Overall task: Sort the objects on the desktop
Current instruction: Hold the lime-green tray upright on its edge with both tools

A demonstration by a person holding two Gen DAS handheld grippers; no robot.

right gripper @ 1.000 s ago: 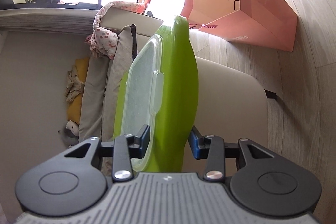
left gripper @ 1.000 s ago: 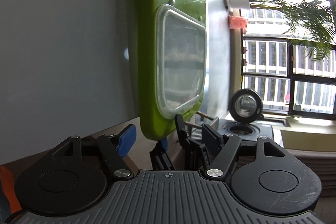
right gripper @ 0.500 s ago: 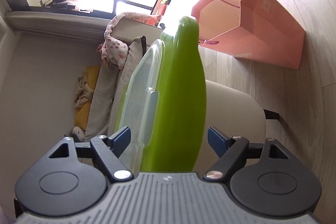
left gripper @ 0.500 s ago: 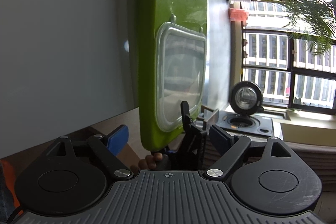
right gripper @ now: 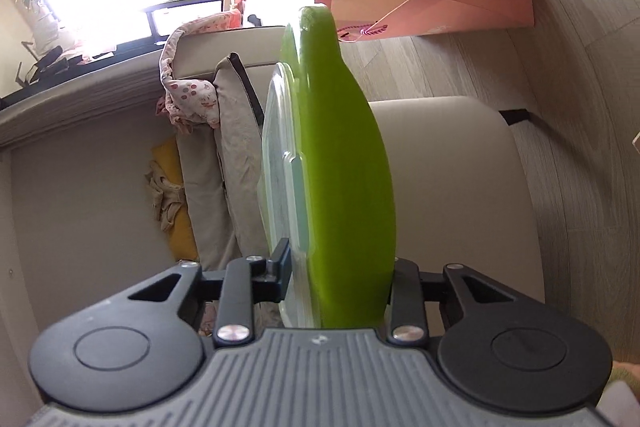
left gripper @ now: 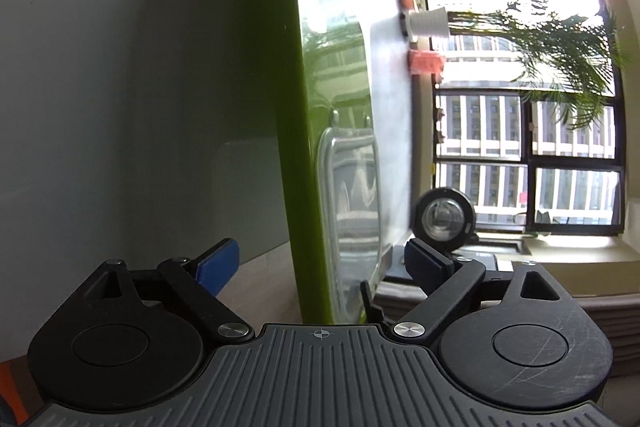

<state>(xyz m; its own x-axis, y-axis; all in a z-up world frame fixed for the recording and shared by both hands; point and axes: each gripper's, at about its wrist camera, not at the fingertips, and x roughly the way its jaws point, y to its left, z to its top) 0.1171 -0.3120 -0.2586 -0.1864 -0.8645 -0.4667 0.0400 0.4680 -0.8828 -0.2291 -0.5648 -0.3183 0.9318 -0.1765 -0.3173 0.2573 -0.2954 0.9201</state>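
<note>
Jaws of right gripper [right gripper: 338, 273] are closing, clamped on flat green plastic tray [right gripper: 344, 187] with clear lid [right gripper: 280, 163]; left gripper [left gripper: 320, 263] is opening wide, tray between, untouched.

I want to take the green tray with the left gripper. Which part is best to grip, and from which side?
Probably the near rim of the green tray, approached edge-on, as the right gripper is closing there. The tray stands on edge, thin and flat, between the opening jaws of the left gripper; stay clear of the clear lid lying against its face.
</note>
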